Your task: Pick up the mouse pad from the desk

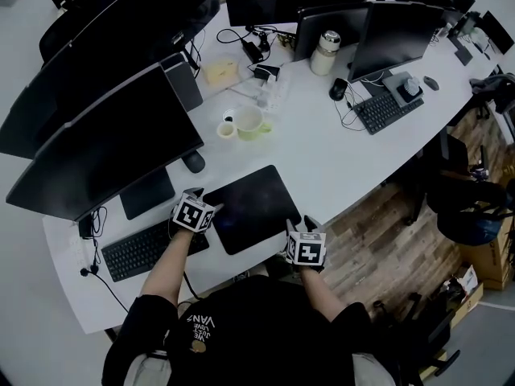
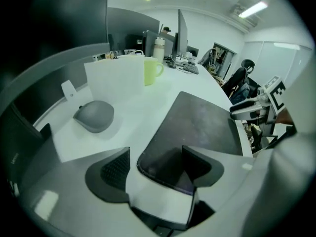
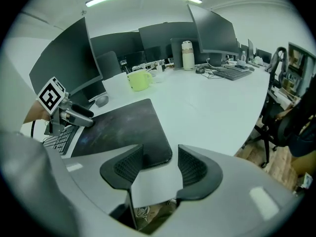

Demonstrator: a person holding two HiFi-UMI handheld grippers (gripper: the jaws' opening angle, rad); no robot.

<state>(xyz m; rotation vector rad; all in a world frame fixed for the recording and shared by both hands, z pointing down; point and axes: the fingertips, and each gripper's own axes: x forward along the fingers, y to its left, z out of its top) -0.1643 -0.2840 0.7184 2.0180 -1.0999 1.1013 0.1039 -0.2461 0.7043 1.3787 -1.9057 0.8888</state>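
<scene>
The black mouse pad (image 1: pixel 251 207) lies flat on the white desk (image 1: pixel 338 159) in front of me. At the pad's left edge, my left gripper (image 1: pixel 214 208) is open; in the left gripper view the near corner of the pad (image 2: pixel 197 127) lies between the jaws of the left gripper (image 2: pixel 155 169), and the pads do not press on it. My right gripper (image 1: pixel 303 223) stands open at the pad's front right corner by the desk edge. In the right gripper view that corner of the pad (image 3: pixel 118 127) sits between the spread jaws of the right gripper (image 3: pixel 160 169), untouched.
A grey mouse (image 1: pixel 193 162) rests just behind the pad's left side. A keyboard (image 1: pixel 145 248) lies left of the left gripper. A green mug (image 1: pixel 249 122) stands further back, with a white bottle (image 1: pixel 325 53) and several monitors (image 1: pixel 105 143) around. The desk's front edge runs right under the right gripper.
</scene>
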